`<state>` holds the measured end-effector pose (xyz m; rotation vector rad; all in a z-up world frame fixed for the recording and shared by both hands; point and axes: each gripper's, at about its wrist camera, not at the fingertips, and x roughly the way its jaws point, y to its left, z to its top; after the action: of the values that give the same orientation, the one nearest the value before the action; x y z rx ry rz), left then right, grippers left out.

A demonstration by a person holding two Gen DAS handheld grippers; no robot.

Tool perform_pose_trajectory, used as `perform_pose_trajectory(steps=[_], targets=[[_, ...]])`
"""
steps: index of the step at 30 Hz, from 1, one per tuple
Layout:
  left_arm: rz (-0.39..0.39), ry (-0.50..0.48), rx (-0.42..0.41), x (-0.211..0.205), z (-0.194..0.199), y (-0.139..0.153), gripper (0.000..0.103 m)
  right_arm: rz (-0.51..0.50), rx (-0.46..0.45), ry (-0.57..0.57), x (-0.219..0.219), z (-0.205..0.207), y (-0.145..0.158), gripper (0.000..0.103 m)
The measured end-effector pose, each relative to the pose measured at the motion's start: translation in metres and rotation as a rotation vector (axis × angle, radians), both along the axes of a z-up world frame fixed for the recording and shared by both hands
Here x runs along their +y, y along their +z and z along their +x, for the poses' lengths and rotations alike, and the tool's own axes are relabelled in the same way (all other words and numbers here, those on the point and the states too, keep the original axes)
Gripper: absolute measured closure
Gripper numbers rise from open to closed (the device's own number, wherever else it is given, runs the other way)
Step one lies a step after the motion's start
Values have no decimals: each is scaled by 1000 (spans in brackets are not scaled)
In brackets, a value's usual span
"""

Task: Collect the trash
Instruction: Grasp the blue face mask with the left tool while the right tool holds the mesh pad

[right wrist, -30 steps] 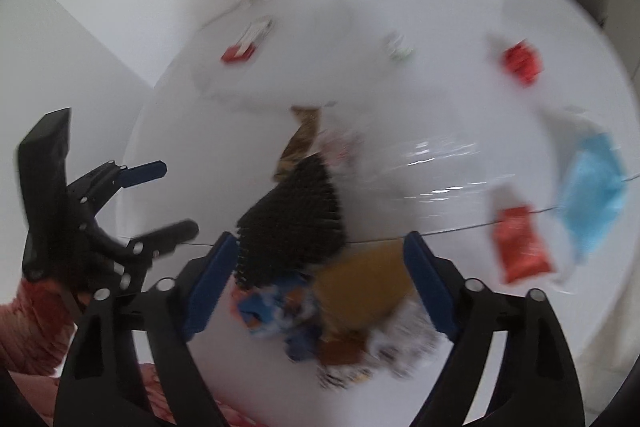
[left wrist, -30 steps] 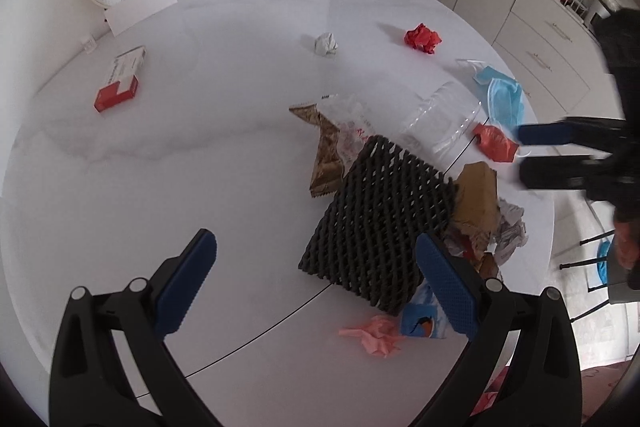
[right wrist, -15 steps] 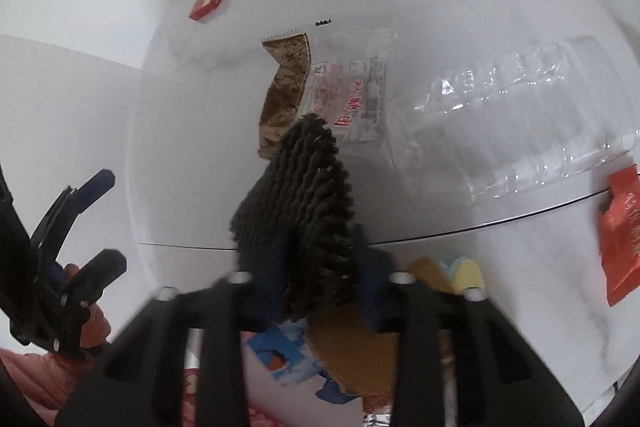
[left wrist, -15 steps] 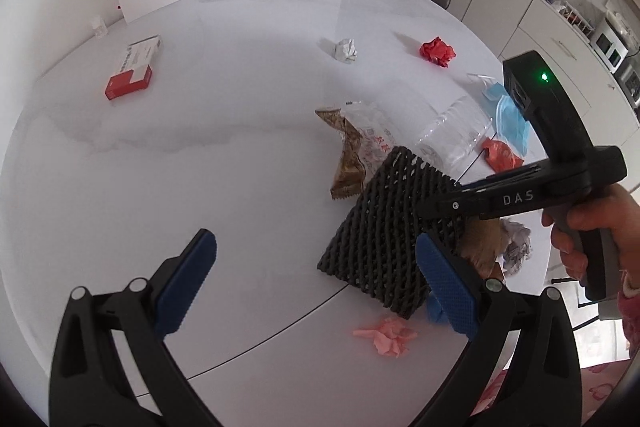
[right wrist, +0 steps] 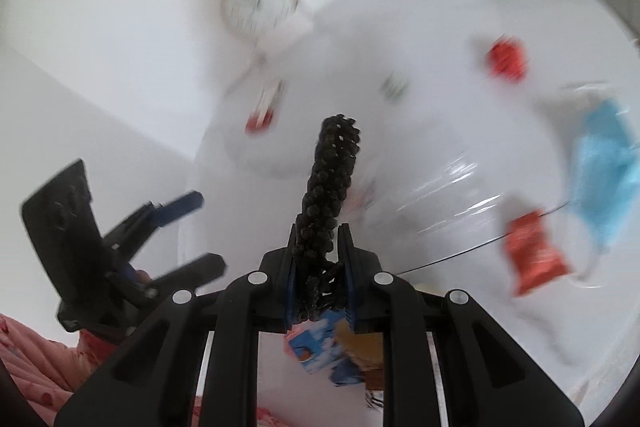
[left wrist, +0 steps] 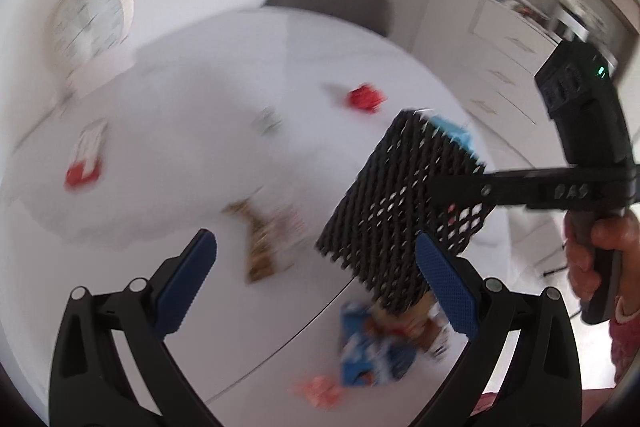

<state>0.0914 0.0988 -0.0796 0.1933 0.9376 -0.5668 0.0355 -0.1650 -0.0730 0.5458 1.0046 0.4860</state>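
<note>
Big round white marble-look table [left wrist: 192, 163] carrying the whole mess, blurry in both views. Scattered over it, mostly toward the right-hand edge: a clear crushed plastic bottle [right wrist: 452, 203], a light blue face mask [right wrist: 600, 163], a flat red snack wrapper [right wrist: 532, 251], a crumpled red paper ball [left wrist: 364, 98]; a blue printed wrapper pile [left wrist: 372, 359] right at the near edge.

Main item: black foam mesh sleeve [left wrist: 400, 203], lifted clear of the table, hanging in the air above the near-edge pile. Clamped between the fingers of the right gripper [right wrist: 320, 267], pinched tight on one end, so gripping for sure. Long axis running straight out from those fingertips, away from the handle, seen edge-on in the right wrist view.

Left gripper [left wrist: 316, 287] spread wide, holding nothing, sitting just below and beside the sleeve's lower corner. Nearer of the two to the near-edge pile, probably the better pick for grabbing next while the right carries the mesh off. No bin visible anywhere, so drop spot unknown.
</note>
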Motion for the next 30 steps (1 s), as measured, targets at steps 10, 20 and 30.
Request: perform_pose_trajectory(steps=[10,20,30], targets=[[63,-718,-173,-178,23,-8,8,-127,13,-353,-143,-98,21,85],[149,-1045,-72,-315,72,-91,16,-93,106,-668,-186,-184,-9,85],[294,-1148,-33,-314,66,-143,82,-41,178,-771,-200,-220,-34,84]])
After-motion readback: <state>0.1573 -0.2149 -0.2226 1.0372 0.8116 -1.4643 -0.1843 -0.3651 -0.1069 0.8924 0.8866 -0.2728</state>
